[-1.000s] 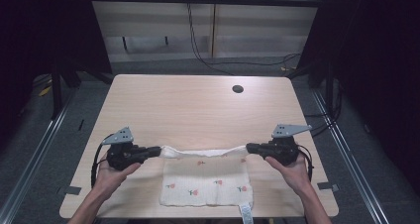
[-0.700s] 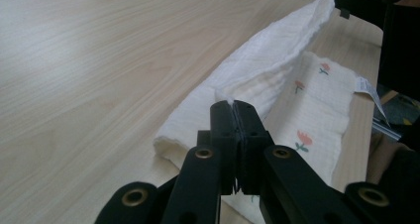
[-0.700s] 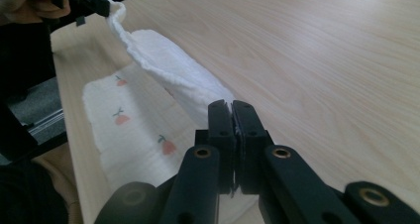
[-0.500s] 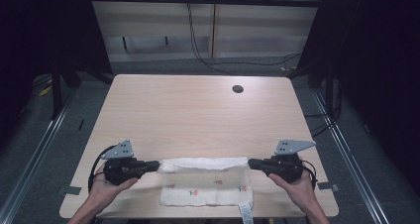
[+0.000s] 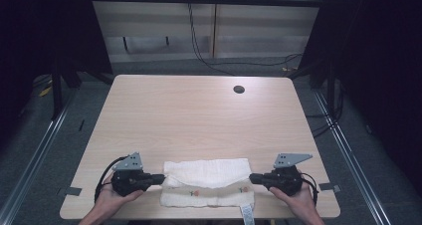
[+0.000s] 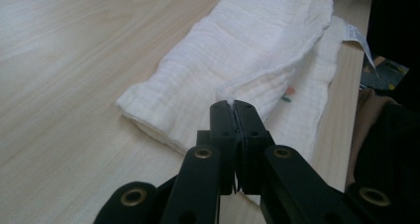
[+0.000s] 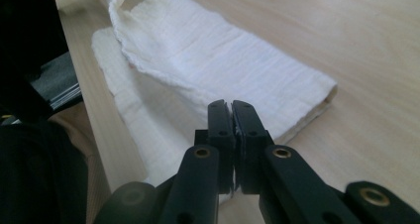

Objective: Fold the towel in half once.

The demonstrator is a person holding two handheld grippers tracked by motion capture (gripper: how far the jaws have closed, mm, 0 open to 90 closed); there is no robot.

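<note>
- Left gripper (image 5: 158, 177): jaws clenched on the left corner of the upper layer of the white cloth (image 5: 209, 174); in the left gripper view a small tuft of fabric is pinched between the tips (image 6: 233, 107). Risk: the bite is shallow, so any sideways tug could pull the corner free and let the fold spring open.
- Cloth: lies folded at the near edge of the surface (image 5: 199, 115), between the two grippers, the upper layer set slightly farther than the lower one, leaving a near strip with small printed marks uncovered. Risk: edges are not aligned; letting go here would fix a crooked fold. The label (image 5: 247, 215) overhangs the near edge, and the cloth could slide off if dragged nearer.
- Right gripper (image 5: 253, 177): jaws clenched on the right corner of the same layer, fabric caught between the tips (image 7: 232, 107). Risk: uneven pull between the two sides would skew or wrinkle the layer; lowering one side first could trap a crease.
</note>
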